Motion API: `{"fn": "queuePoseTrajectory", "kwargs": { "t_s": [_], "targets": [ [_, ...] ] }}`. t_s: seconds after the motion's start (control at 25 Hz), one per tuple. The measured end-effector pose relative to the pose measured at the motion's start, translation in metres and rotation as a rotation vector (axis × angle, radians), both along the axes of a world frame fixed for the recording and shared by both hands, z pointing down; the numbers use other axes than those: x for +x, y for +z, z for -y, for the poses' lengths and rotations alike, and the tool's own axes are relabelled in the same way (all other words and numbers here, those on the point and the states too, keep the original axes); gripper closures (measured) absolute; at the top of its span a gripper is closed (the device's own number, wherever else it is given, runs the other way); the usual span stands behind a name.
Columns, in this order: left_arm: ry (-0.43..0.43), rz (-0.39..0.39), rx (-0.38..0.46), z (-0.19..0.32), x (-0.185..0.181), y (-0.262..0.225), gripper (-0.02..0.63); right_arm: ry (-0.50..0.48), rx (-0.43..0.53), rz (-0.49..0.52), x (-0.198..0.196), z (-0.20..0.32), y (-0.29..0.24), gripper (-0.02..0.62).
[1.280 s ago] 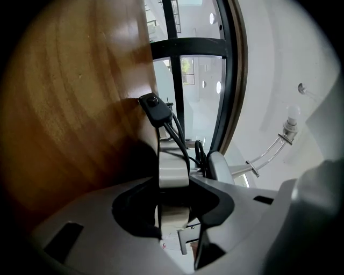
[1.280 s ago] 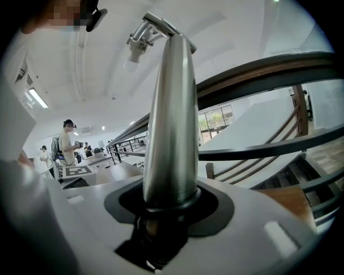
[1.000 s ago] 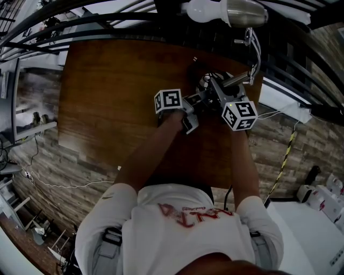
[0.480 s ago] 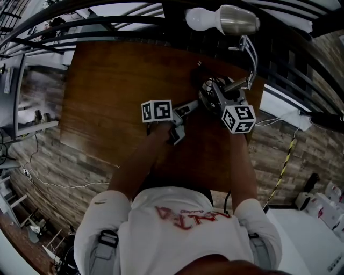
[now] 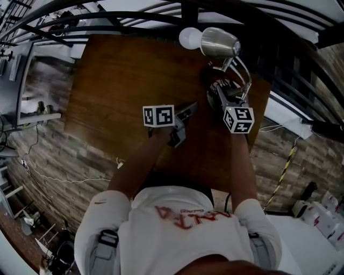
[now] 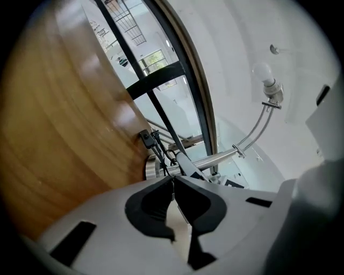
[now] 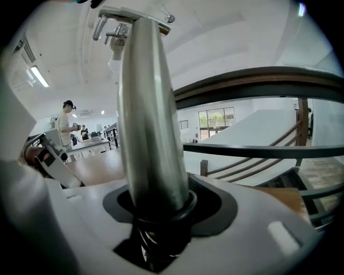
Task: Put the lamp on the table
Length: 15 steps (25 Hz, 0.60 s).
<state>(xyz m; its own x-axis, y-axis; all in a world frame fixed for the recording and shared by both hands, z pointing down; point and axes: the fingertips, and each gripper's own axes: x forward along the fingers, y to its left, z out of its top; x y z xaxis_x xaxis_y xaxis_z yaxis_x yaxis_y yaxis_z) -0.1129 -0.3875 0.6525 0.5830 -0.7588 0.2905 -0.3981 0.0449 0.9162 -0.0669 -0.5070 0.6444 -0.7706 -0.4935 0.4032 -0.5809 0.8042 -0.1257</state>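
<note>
A person in a white shirt (image 5: pixel 183 225) is seen from above, with both bare forearms stretched forward over a brown wooden counter (image 5: pixel 118 86). The left forearm is angled from the lower left toward the middle. The right forearm is held nearly straight along the counter's right side.

The left claw (image 5: pixel 191 106) is tilted toward the far right, near the right claw (image 5: pixel 216 92) but apart from it. The silver metal desk lamp with a curved neck and a white bulb (image 5: pixel 219 43) is held over the counter's far right part. Its shade and bulb reach toward the black metal railing (image 5: pixel 134 16) beyond the far edge.

In the left gripper view, the left claw (image 6: pixel 173 180) is shown closing, its black pads met at the tips with nothing between them. Just ahead, the lamp (image 6: pixel 215 159) is seen whole, which the head view does not give: a round base against the wood of the counter (image 6: pixel 54 118), a straight post, the curved neck and the bulb. A black cable with a switch (image 6: pixel 148 138) is seen by the base. Whether the base rests fully on the wood cannot be told.

In the right gripper view, the right claw (image 7: pixel 156 209) is shown wrapped around the lamp's (image 7: pixel 148 118) shiny post, which fills the gap between the pads while the jaws are opening slightly. Only here is a distant person (image 7: pixel 67 126) seen standing by tables, beyond the railing (image 7: pixel 258 86).
</note>
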Motion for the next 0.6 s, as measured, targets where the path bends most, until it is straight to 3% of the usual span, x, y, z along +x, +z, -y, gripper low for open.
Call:
{"fn": "queuePoseTrajectory", "kwargs": {
  "t_s": [0.24, 0.4, 0.6],
  "targets": [
    [0.030, 0.105, 0.042, -0.013, -0.003, -0.012, 0.586, 0.054, -0.024, 0.000, 0.003, 0.001, 0.005, 0.371],
    [0.035, 0.134, 0.062, -0.021, -0.010, -0.025, 0.586, 0.081, -0.076, -0.030, 0.001, -0.001, 0.009, 0.370],
    [0.037, 0.191, 0.102, -0.037, -0.022, -0.051, 0.586, 0.103, -0.070, -0.039, 0.003, -0.027, -0.003, 0.269]
  ]
}}
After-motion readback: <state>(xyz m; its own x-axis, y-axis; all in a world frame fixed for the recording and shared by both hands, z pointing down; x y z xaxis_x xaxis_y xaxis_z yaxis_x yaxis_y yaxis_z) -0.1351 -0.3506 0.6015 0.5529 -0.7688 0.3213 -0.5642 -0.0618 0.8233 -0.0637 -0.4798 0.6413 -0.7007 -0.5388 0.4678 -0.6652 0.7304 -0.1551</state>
